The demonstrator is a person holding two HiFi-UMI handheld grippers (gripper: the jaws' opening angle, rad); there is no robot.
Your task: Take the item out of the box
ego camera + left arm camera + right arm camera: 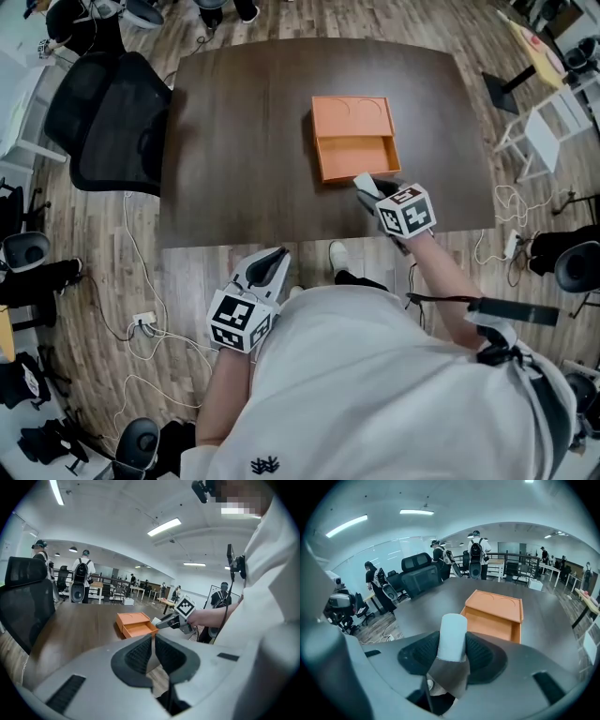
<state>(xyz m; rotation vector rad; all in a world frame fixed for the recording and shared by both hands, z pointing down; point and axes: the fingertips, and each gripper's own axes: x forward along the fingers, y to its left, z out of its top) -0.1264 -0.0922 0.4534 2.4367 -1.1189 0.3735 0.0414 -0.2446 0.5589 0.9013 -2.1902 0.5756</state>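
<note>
An orange box lies on the dark wooden table, its drawer slid out toward me and looking empty. My right gripper hovers just in front of the drawer, shut on a white roll-shaped item that stands up between the pads. The box sits just beyond the held item. My left gripper hangs below the table's near edge, over the floor, shut with nothing in it. From the left gripper view the box and the right gripper show side by side.
A black office chair stands at the table's left edge. White cables trail on the wooden floor near my feet. Further desks, chairs and several standing people fill the room behind the table.
</note>
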